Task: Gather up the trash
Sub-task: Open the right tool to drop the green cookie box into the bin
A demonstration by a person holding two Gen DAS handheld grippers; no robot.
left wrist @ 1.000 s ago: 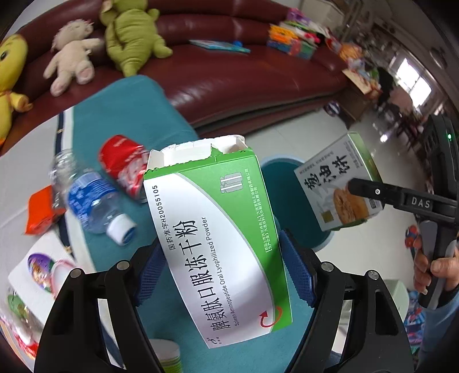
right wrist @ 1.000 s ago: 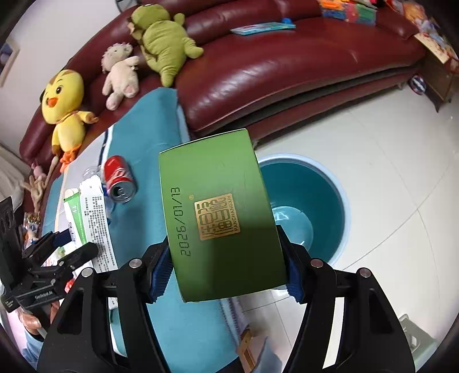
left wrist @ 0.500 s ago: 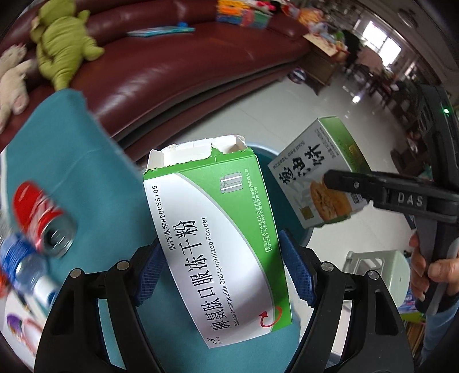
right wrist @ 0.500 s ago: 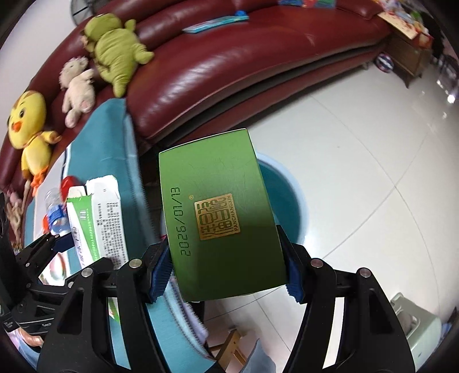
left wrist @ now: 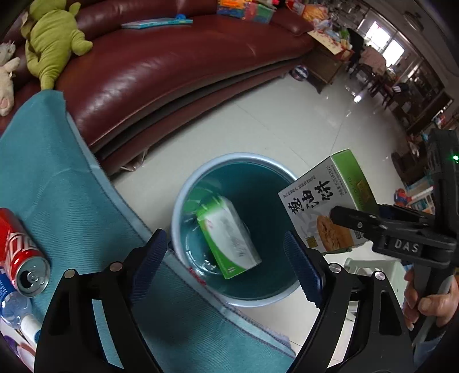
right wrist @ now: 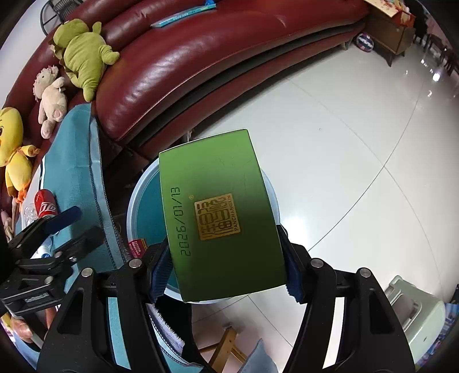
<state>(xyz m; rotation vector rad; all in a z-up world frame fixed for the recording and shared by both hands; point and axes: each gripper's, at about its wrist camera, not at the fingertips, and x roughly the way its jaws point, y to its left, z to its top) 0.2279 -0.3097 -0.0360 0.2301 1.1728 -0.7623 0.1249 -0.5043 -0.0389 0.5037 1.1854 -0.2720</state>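
Right, left claw [left wrist: 226, 258] is opening w/ nothing between its jaws, its green-white box [left wrist: 228, 239] already in the bin [left wrist: 183, 200] by the worktop [left wrist: 57, 183] edge, but right claw [right wrist: 225, 275] clamps the green carton [right wrist: 218, 212] over the rim, so an off-centre drop could bounce to the floor [right wrist: 344, 143].

A curved sofa [left wrist: 160, 66] of dark red leather fills the far side of the room, glossy where the light catches it. Soft toys sit on its left end — a green one [left wrist: 51, 43], a pale one [right wrist: 51, 94] and a yellow duck [right wrist: 13, 149]. A thin blue book [left wrist: 156, 23] lies on the seat, with bright clutter [left wrist: 246, 11] farther right. The floor [right wrist: 344, 129] is pale, shiny tile that mirrors the daylight from windows [left wrist: 384, 40] at the far right. A wooden side table [right wrist: 387, 31] stands past the sofa's right end — dark chairs [left wrist: 381, 89] beyond it. Near left, a teal cloth [left wrist: 51, 183] covers a table.
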